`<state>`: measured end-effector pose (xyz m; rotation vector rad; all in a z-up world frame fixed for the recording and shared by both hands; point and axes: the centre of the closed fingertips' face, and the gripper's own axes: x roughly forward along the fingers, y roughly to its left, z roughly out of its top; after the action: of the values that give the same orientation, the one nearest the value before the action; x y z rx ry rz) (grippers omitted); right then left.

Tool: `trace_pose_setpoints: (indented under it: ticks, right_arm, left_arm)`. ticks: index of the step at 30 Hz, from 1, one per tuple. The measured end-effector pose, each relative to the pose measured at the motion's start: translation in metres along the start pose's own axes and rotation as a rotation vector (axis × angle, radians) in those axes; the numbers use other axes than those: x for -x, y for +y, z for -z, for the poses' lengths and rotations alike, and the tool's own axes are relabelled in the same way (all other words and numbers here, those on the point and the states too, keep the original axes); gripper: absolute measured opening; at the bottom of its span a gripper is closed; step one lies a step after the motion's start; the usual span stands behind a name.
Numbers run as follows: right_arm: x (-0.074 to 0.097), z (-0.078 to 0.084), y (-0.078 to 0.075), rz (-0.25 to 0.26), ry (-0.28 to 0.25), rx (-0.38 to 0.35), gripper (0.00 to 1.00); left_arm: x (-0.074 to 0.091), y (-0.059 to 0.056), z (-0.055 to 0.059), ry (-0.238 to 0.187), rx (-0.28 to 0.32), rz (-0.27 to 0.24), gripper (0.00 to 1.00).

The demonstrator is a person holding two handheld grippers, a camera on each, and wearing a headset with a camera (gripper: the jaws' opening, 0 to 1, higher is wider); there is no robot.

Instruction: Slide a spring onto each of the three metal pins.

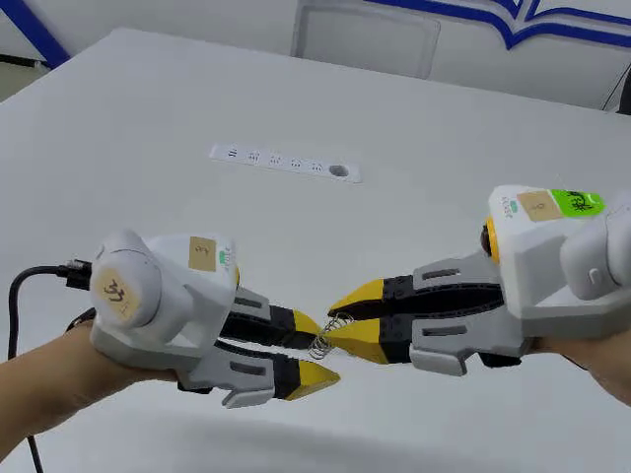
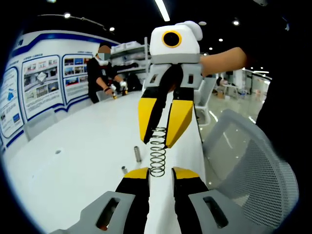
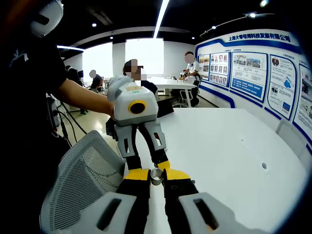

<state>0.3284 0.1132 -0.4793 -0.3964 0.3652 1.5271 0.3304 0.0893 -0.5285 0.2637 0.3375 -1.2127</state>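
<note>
A small metal spring (image 1: 328, 335) hangs between my two grippers above the white table (image 1: 296, 89). My right gripper (image 1: 330, 323) comes in from the right and is shut on one end of the spring (image 2: 157, 151). In the right gripper view the spring (image 3: 156, 175) sits end-on between the yellow tips of my right gripper (image 3: 156, 174). My left gripper (image 1: 315, 348) faces it from the left, jaws apart, with the spring's other end between its tips (image 2: 161, 173). Two short metal pins (image 2: 138, 153) (image 2: 124, 169) stand on the table beyond the left jaws.
A white power strip (image 1: 286, 163) lies mid-table. A chair back (image 1: 365, 34) stands at the far edge. A black cable (image 1: 20, 296) trails from my left gripper. A grey mesh chair (image 2: 253, 165) is beside the table, and people are in the background.
</note>
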Motion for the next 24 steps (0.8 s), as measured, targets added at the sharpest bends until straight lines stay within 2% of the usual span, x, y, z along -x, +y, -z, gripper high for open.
trace_pose_setpoints:
  ticks: [2,10,17,24]
  right_arm:
    - [0.002,0.001,-0.003,0.008,0.011,0.008,0.11]
    - [0.011,0.007,-0.022,0.066,0.033,-0.001,0.11]
    - [0.016,0.018,-0.041,0.129,0.074,-0.014,0.11]
    - [0.019,0.034,-0.060,0.197,0.124,-0.034,0.11]
  left_arm:
    - [0.002,0.001,0.002,0.006,0.006,-0.004,0.20]
    - [0.012,0.015,0.011,0.027,0.040,-0.063,0.36]
    - [0.019,0.022,0.008,0.012,0.070,-0.084,0.46]
    - [0.025,0.029,0.011,0.018,0.082,-0.109,0.59]
